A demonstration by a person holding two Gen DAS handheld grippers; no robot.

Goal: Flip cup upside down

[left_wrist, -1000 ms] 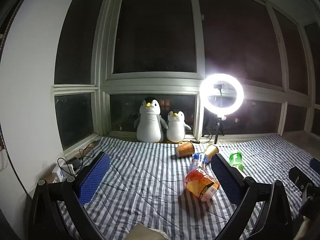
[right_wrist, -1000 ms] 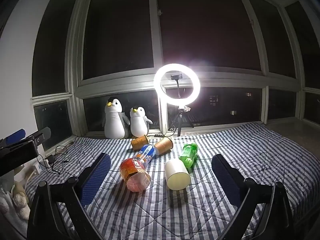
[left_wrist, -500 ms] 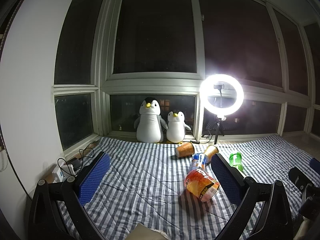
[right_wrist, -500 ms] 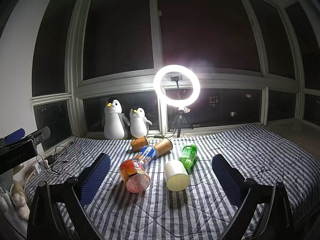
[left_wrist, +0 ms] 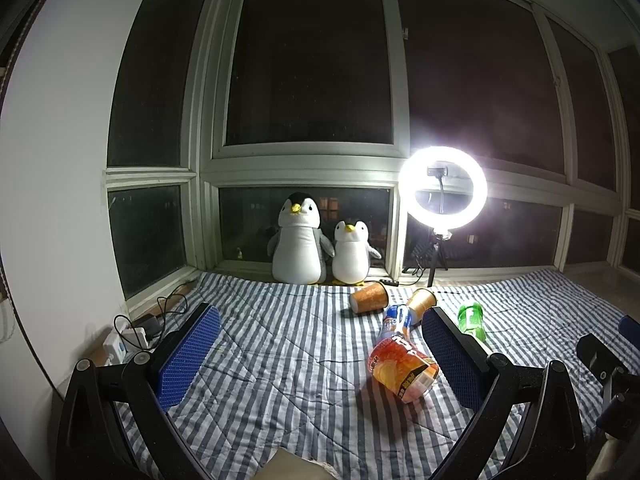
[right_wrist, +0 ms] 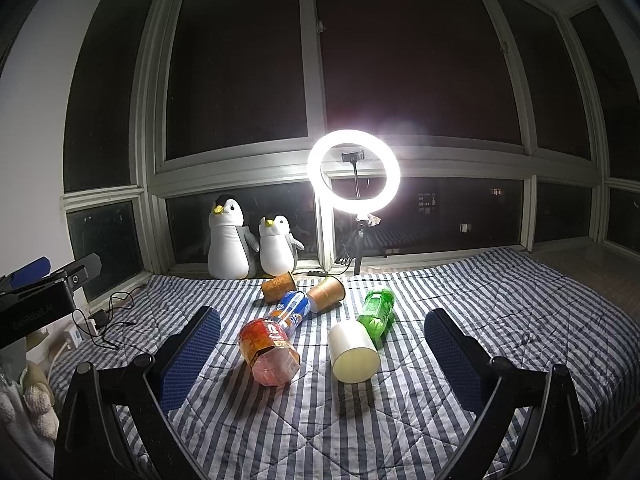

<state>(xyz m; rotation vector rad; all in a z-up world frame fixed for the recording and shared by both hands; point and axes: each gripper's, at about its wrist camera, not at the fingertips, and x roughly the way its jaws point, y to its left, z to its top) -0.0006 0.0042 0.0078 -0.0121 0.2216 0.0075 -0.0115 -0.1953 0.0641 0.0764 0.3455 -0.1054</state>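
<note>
A white cup lies on its side on the striped blanket, its base toward me, just ahead of my right gripper, which is open and empty. Two brown paper cups lie on their sides farther back; they also show in the left wrist view. My left gripper is open and empty above the blanket, left of the objects. The white cup is hidden in the left wrist view.
An orange-labelled bottle, a blue-labelled bottle and a green bottle lie among the cups. Two plush penguins and a lit ring light stand at the window. Cables and a power strip lie at left.
The right wrist view has shifted slightly, the objects sitting a little higher in frame. The left gripper has not visibly moved.
</note>
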